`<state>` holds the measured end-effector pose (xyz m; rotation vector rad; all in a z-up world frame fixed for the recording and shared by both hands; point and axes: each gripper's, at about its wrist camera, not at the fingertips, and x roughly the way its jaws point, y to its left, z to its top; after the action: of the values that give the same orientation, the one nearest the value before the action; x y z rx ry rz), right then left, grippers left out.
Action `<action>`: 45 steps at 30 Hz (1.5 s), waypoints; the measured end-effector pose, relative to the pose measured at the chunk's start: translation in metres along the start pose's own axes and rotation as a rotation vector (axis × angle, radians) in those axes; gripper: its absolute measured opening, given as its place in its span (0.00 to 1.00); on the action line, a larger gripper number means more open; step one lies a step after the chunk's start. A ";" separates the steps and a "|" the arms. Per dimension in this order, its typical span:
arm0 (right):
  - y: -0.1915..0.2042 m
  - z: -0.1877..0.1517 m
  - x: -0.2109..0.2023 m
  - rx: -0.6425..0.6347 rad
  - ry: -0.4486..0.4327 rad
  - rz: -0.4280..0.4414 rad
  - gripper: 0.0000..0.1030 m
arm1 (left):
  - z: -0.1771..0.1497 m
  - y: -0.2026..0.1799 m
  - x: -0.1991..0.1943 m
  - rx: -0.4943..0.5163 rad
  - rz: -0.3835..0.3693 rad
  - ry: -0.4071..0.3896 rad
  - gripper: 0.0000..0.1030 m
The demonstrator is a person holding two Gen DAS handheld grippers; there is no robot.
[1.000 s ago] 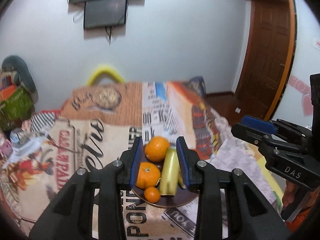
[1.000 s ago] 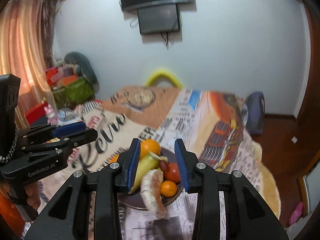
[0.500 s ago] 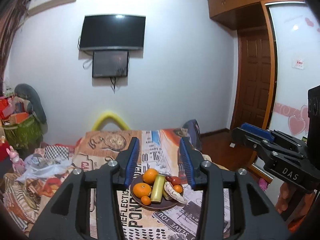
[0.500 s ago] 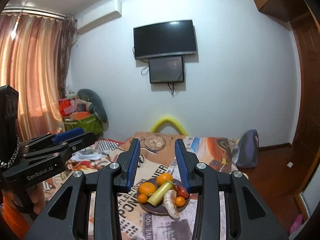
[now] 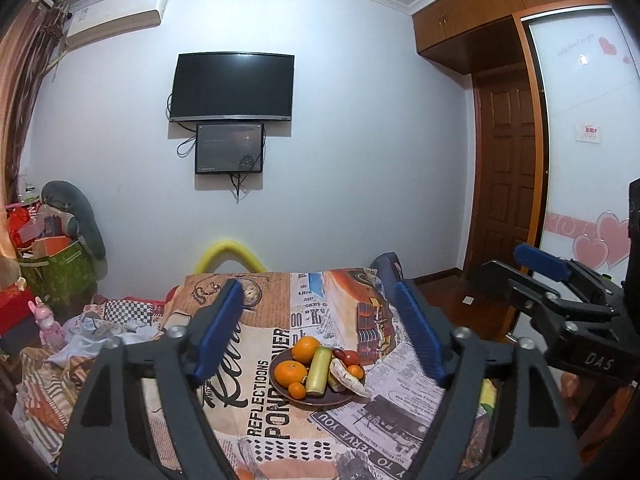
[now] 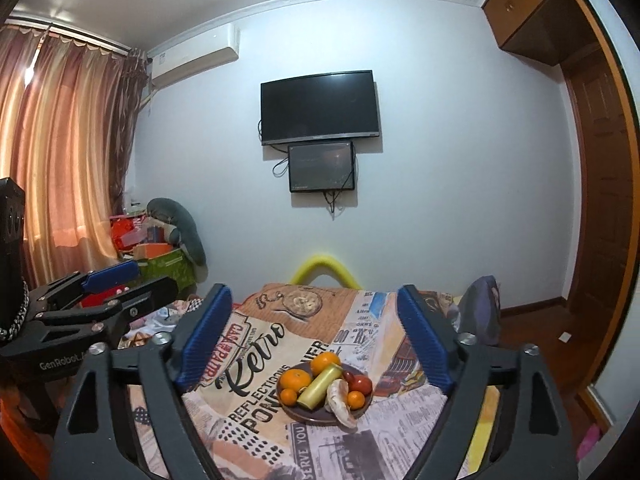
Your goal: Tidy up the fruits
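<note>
A dark plate (image 5: 320,401) (image 6: 316,417) rests on the printed blanket, well ahead of both grippers. On it lie two oranges (image 5: 291,373) (image 6: 295,380), a few small tangerines (image 5: 297,390), a yellow-green long fruit (image 5: 319,370) (image 6: 322,386), a pale banana (image 5: 348,379) (image 6: 340,400) and a red fruit (image 5: 351,357) (image 6: 361,384). My left gripper (image 5: 316,286) (image 6: 152,278) is back from the plate, its jaws opening with nothing between them. Beside it on the right, my right gripper (image 6: 314,292) (image 5: 508,268) is likewise opening and holds nothing.
The blanket (image 5: 256,420) covers a bed with a yellow foam arch (image 5: 228,256) at its far end. A TV (image 5: 232,86) hangs on the wall. Piled boxes and cloth (image 5: 48,264) crowd the left side. A wooden door (image 5: 508,184) stands on the right.
Both grippers pulled back and up from the plate, which now looks small and far. Both pairs of jaws went from narrow to wide apart.
</note>
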<state>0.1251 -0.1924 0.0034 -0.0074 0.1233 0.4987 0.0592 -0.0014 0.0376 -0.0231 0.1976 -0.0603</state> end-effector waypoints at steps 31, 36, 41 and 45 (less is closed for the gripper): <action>0.001 -0.012 -0.021 0.002 -0.013 -0.063 1.00 | -0.011 -0.001 -0.006 -0.008 0.027 -0.021 0.99; 0.001 -0.012 -0.022 0.003 -0.014 -0.064 1.00 | -0.012 -0.001 -0.005 -0.004 0.025 -0.019 1.00; 0.000 -0.012 -0.023 -0.002 -0.008 -0.068 1.00 | -0.012 -0.001 -0.005 -0.005 0.026 -0.021 1.00; 0.000 -0.011 -0.023 -0.001 -0.006 -0.069 1.00 | -0.011 0.000 -0.004 -0.011 0.021 -0.019 1.00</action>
<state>0.1035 -0.2034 -0.0043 -0.0113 0.1168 0.4295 0.0530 -0.0018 0.0273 -0.0325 0.1788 -0.0384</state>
